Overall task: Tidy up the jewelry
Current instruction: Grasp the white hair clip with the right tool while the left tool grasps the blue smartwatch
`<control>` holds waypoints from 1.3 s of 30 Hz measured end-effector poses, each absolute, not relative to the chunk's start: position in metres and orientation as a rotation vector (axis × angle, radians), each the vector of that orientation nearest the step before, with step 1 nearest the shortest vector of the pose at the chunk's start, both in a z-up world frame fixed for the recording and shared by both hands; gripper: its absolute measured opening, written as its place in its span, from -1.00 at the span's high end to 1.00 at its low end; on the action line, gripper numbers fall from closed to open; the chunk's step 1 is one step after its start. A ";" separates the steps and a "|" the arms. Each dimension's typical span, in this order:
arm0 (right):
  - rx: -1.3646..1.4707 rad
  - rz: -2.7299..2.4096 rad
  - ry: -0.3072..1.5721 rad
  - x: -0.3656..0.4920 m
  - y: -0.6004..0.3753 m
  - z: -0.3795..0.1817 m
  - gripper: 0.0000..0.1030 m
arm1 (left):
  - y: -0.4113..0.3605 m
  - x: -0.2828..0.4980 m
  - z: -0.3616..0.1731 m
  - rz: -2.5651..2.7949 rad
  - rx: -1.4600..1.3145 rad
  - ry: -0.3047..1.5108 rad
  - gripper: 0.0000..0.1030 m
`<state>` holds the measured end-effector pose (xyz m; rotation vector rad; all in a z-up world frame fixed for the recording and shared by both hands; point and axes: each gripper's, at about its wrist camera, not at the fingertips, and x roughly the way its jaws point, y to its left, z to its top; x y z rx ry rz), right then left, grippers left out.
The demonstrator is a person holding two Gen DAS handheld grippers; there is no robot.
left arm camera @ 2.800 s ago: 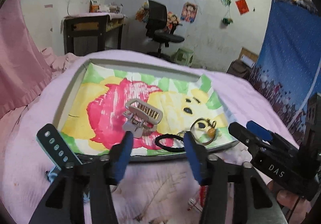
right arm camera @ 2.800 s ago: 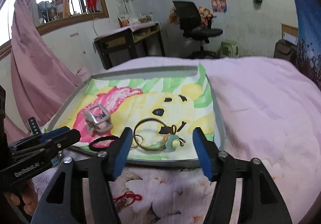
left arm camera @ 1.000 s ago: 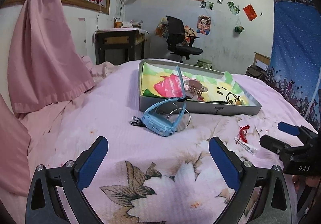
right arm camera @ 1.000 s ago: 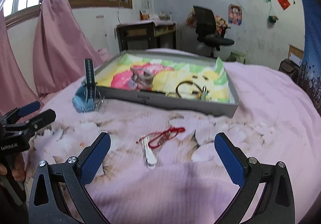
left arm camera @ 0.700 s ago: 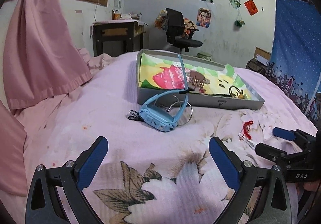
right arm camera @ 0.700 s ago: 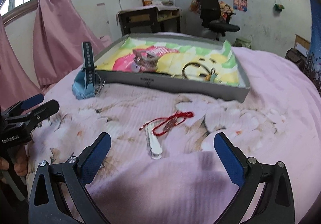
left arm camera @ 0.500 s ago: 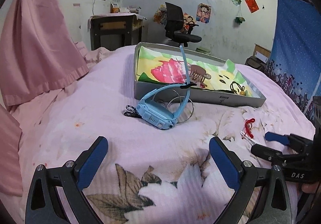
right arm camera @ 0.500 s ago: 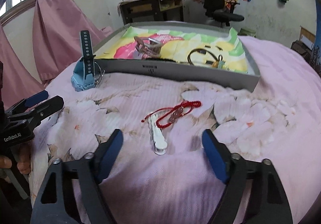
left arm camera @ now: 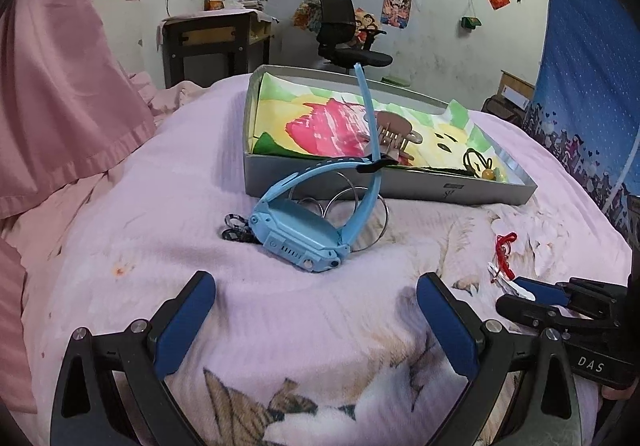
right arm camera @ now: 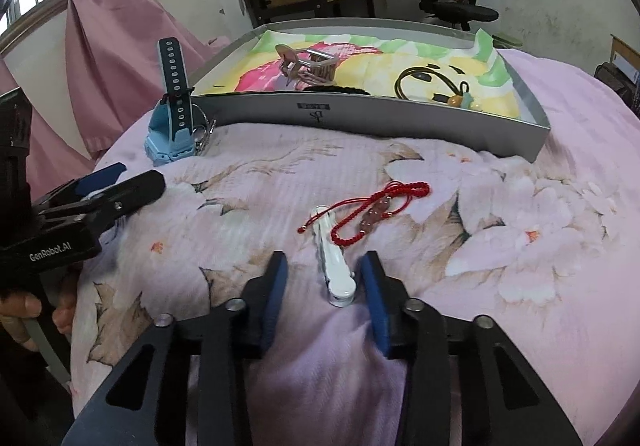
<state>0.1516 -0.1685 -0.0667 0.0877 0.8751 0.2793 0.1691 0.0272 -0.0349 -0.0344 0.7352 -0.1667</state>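
A grey tray (left arm camera: 360, 190) with a colourful lining sits on the pink bedspread and holds a hair claw clip (left arm camera: 394, 130), a black hair tie and a bangle (right arm camera: 424, 86). A blue smartwatch (left arm camera: 308, 226) lies in front of the tray over some thin rings (left arm camera: 360, 214). My left gripper (left arm camera: 316, 318) is wide open just short of the watch. A white hair clip (right arm camera: 334, 266) and a red bead bracelet (right arm camera: 376, 212) lie on the bed. My right gripper (right arm camera: 322, 286) is partly closed, its jaws either side of the white clip's near end.
A small black ring piece (left arm camera: 236, 228) lies left of the watch. Pink curtains (left arm camera: 52, 86) hang at the left. A desk (left arm camera: 216, 42) and an office chair (left arm camera: 344, 34) stand beyond the bed. A blue curtain (left arm camera: 584, 86) hangs at the right.
Both grippers pulled back from the tray and came down over the bed. The left has neared the watch. The right has narrowed its jaws and moved onto the white clip.
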 end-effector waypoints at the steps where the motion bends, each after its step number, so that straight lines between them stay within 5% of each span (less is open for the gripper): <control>1: 0.093 0.284 0.876 0.153 -0.168 -0.067 0.48 | 0.027 0.171 -0.035 -0.168 -0.034 0.737 -0.97; 5: 0.113 0.304 0.879 0.160 -0.166 -0.068 0.73 | 0.027 0.179 -0.035 -0.171 -0.037 0.749 -0.97; 13: 0.111 0.339 0.860 0.173 -0.158 -0.065 0.74 | 0.026 0.196 -0.035 -0.155 -0.039 0.759 -0.86; 19: 0.115 0.357 0.848 0.179 -0.154 -0.064 0.74 | 0.030 0.203 -0.037 -0.147 -0.069 0.765 -0.62; 30: 0.107 0.370 0.840 0.179 -0.150 -0.065 0.74 | 0.034 0.199 -0.040 -0.166 -0.093 0.764 0.13; 39: 0.113 0.381 0.842 0.179 -0.151 -0.067 0.74 | 0.038 0.194 -0.040 -0.198 -0.145 0.747 0.35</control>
